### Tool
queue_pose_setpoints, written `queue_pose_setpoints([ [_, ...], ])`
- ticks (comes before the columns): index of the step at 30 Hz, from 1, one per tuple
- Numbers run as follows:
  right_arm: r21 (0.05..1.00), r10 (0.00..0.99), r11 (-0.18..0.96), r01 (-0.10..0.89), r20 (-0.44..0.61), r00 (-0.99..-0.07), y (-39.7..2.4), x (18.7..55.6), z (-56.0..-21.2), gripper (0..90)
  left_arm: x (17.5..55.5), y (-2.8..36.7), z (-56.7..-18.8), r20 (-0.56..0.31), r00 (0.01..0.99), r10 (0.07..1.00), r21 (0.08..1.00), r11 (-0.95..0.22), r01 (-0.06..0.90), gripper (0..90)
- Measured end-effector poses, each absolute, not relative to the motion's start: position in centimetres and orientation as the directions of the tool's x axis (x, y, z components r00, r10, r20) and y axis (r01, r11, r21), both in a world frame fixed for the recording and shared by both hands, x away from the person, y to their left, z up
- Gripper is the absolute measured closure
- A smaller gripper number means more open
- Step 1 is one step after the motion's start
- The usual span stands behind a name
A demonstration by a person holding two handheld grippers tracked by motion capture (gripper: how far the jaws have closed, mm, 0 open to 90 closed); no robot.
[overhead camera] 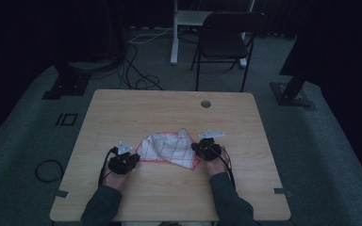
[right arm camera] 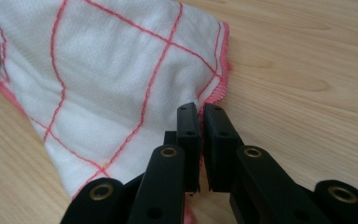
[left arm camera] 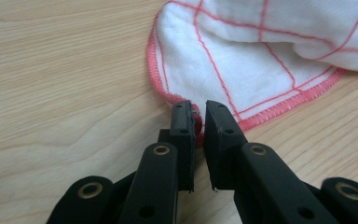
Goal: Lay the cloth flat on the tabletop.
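Sleeves and hands at near edge of desk (overhead camera: 122, 108), one set of tongs in each. Left tongs (overhead camera: 125, 157) sit at near-left corner of cloth (overhead camera: 167, 148); left gripper view has the jaws nearly together, pinching the red hem of the cloth (left arm camera: 242, 70) at its corner. Right tongs (overhead camera: 206, 148) at right edge of cloth; right gripper view has jaws pressed close on the hem of the cloth (right arm camera: 112, 88), a bit of red edge showing below the pads.

Cloth: white, red grid lines, red stitched border. Lies rumpled mid-desk, between the two hands, one point standing up toward the far side.

Risks, as judged: both grips are thin, on hem only. A sharp pull apart could slip the edge out of one pair, most likely left, where little fabric sits between the pads. Uneven lift would leave cloth twisted rather than spread. Dragging low could bunch it against the desk.

Surroundings: round grommet hole (overhead camera: 206, 103) far side of desk, well apart from cloth. Folding chair (overhead camera: 226, 42) beyond desk, cables (overhead camera: 141, 80) on floor. Nothing on desk blocks either hand
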State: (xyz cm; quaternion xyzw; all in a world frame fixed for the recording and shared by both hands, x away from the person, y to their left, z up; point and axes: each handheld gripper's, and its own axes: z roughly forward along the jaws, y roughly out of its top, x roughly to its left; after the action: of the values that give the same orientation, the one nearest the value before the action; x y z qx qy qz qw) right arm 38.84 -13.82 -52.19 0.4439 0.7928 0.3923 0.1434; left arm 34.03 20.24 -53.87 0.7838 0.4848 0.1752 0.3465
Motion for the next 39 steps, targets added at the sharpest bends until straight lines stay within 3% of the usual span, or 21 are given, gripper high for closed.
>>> queue_pose_setpoints([
  [10,0.748,0.844,0.273,0.605,0.117,-0.524,-15.4,39.4,-52.0,86.5,34.0,22.1,-53.8,-0.043,0.42,0.907,0.708,-0.269,0.653,82.6],
  [22,0.749,0.859,0.287,0.597,0.075,-0.507,-15.8,40.4,-51.3,85.3,34.1,21.7,-53.5,-0.008,0.381,0.924,0.692,-0.27,0.67,81.2],
  [26,0.756,0.856,0.295,0.585,0.064,-0.514,-15.7,40.0,-51.1,73.6,33.5,20.5,-53.2,0.01,0.425,0.905,0.702,-0.309,0.641,76.9],
  [31,0.779,0.852,0.289,0.556,0.055,-0.52,-16.1,39.1,-50.2,66.1,32.9,18.2,-52.4,0.031,0.504,0.863,0.727,-0.366,0.581,75.3],
  [39,0.789,0.839,0.296,0.539,0.055,-0.541,-16.5,37.8,-50.0,64.8,33.1,13.1,-51.8,0.047,0.642,0.766,0.741,-0.457,0.491,71.2],
])
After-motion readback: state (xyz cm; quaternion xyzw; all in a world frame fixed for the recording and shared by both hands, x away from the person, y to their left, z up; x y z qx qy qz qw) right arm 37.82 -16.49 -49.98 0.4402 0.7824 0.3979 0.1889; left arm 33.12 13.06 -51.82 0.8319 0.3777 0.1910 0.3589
